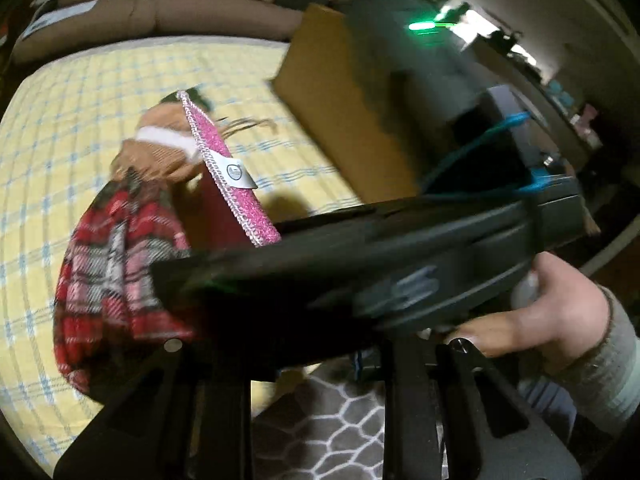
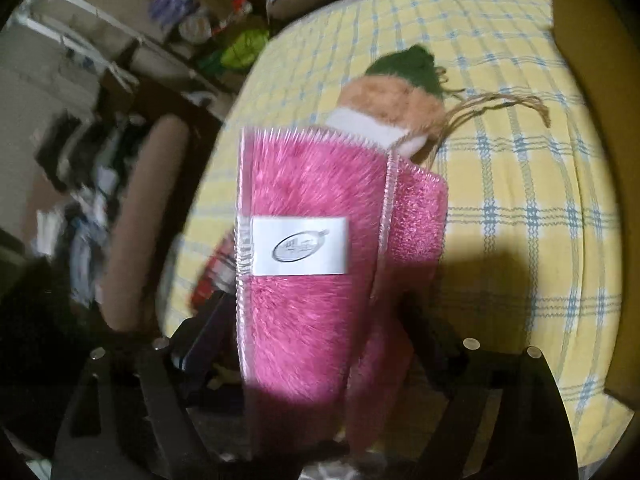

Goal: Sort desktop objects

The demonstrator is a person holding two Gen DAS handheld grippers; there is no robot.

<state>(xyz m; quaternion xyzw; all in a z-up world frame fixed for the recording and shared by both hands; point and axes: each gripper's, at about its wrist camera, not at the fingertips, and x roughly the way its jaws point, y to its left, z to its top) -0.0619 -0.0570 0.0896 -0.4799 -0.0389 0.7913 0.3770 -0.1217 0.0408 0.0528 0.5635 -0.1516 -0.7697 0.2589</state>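
Looking from the left wrist, the pink scouring cloth [image 1: 232, 168] stands edge-on over the yellow checked cover [image 1: 72, 120], its long axis running from 11 to 5 o'clock beside a plaid bundle [image 1: 116, 264]; whether the left gripper [image 1: 320, 412] is closed, I cannot tell. From the right wrist, the right gripper [image 2: 316, 340] pinches the cloth's lower end, label [image 2: 298, 246] facing the camera, its length pointing to 12 o'clock. It looks light and floppy, so holding it near the stitched edge seems best.

Landmark: yellow checked tablecloth [image 2: 520, 216].
Blocked: brown cardboard box [image 1: 344, 120] along its far right edge; plaid cloth bag [image 1: 108, 264] and plush doll [image 2: 392, 96] mid-cloth.
Open: bare cloth beside the doll.
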